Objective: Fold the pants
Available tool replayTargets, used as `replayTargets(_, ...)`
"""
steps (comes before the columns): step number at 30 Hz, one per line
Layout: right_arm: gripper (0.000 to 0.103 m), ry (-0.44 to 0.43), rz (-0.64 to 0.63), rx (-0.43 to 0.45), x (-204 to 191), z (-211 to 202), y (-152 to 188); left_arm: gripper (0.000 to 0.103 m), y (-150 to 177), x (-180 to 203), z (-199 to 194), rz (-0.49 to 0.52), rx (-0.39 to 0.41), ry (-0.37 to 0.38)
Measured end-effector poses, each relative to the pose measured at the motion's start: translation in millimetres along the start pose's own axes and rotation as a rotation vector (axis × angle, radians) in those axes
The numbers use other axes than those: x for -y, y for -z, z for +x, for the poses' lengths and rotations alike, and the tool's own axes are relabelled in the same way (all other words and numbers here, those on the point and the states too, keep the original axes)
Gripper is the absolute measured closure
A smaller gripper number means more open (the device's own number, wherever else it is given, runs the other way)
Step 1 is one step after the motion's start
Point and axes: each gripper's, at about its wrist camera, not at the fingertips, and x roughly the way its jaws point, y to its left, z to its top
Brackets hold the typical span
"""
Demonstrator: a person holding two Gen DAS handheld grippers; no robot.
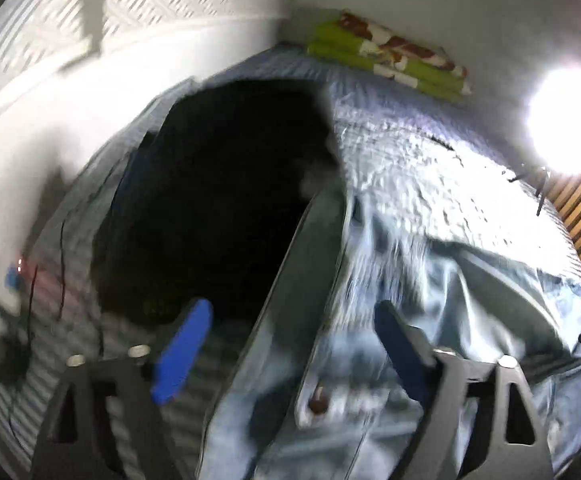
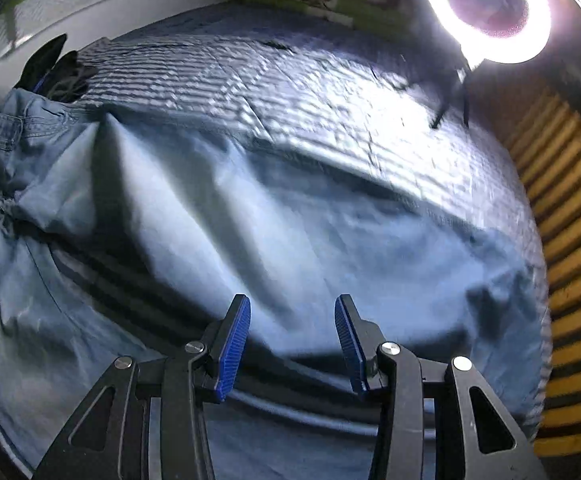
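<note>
pale blue pants (image 2: 250, 208) lie spread on the bed (image 2: 290, 80), filling mid-frame, flat for folding. left gripper (image 1: 290, 344) spread wide, empty; right gripper (image 2: 292, 344) fingers parted, holding nothing.

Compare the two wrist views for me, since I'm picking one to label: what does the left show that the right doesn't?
Only the left wrist view shows the left gripper, jaws wide apart over the waistband, the button, and a large black garment close up.

Only the right wrist view shows the right gripper, jaws apart with nothing between them, above the spread legs, and the lamp as a clear ring.

Both show the jeans, the bedspread and the slatted panel.
</note>
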Motion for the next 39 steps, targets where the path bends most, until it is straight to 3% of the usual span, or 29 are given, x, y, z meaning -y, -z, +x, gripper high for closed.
replayTargets(4,0.055,-0.010,-0.047,0.051,-10,5,-38,0.010,-36,12,28,-0.006,-0.007,-0.026)
replayTargets(6,0.046,-0.025,-0.099,0.115,-18,13,-60,0.014,-45,15,42,-0.017,-0.019,-0.032)
replayTargets(7,0.043,-0.025,-0.139,0.150,-24,20,-72,0.022,-46,18,47,-0.014,-0.020,-0.041)
replayTargets(8,0.039,-0.019,-0.177,0.167,-30,28,-82,0.046,-47,23,51,0.003,-0.024,-0.048)
replayTargets(9,0.039,-0.007,-0.211,0.171,-34,38,-91,0.063,-47,26,56,0.014,-0.030,-0.054)
replayTargets(11,0.039,0.016,-0.248,0.152,-40,62,-112,0.067,-46,32,59,0.040,-0.027,-0.052)
replayTargets(15,0.039,-0.063,-0.236,0.046,-37,119,-145,0.081,-45,48,58,0.133,-0.007,-0.095)
replayTargets(19,0.039,-0.076,-0.320,0.041,-43,137,-141,0.088,-46,52,57,0.158,-0.005,-0.098)
replayTargets(21,0.039,-0.121,-0.360,0.069,-43,130,-135,0.098,-47,51,56,0.157,0.002,-0.108)
replayTargets(23,0.039,-0.171,-0.394,0.084,-42,123,-128,0.098,-47,49,56,0.156,0.002,-0.103)
replayTargets(26,0.038,-0.103,-0.454,0.061,-48,137,-125,0.098,-46,48,57,0.163,0.001,-0.107)
replayTargets(28,0.040,-0.117,-0.445,0.041,-50,145,-127,0.098,-46,48,57,0.159,-0.002,-0.109)
replayTargets(29,0.049,-0.137,-0.427,0.047,-50,144,-128,0.098,-46,50,57,0.164,-0.001,-0.112)
replayTargets(30,0.073,-0.166,-0.411,0.041,-49,144,-130,0.098,-46,51,56,0.171,0.002,-0.116)
replayTargets(32,0.088,-0.213,-0.387,0.020,-51,144,-131,0.099,-45,52,55,0.176,0.002,-0.119)
replayTargets(33,0.097,-0.183,-0.402,0.033,-54,142,-131,0.099,-44,53,55,0.177,0.004,-0.124)
replayTargets(36,0.100,-0.084,-0.415,0.096,-55,131,-138,0.099,-44,52,52,0.172,0.008,-0.118)
replayTargets(39,0.100,-0.067,-0.300,0.144,-34,125,-163,0.099,-46,51,51,0.158,0.018,-0.121)
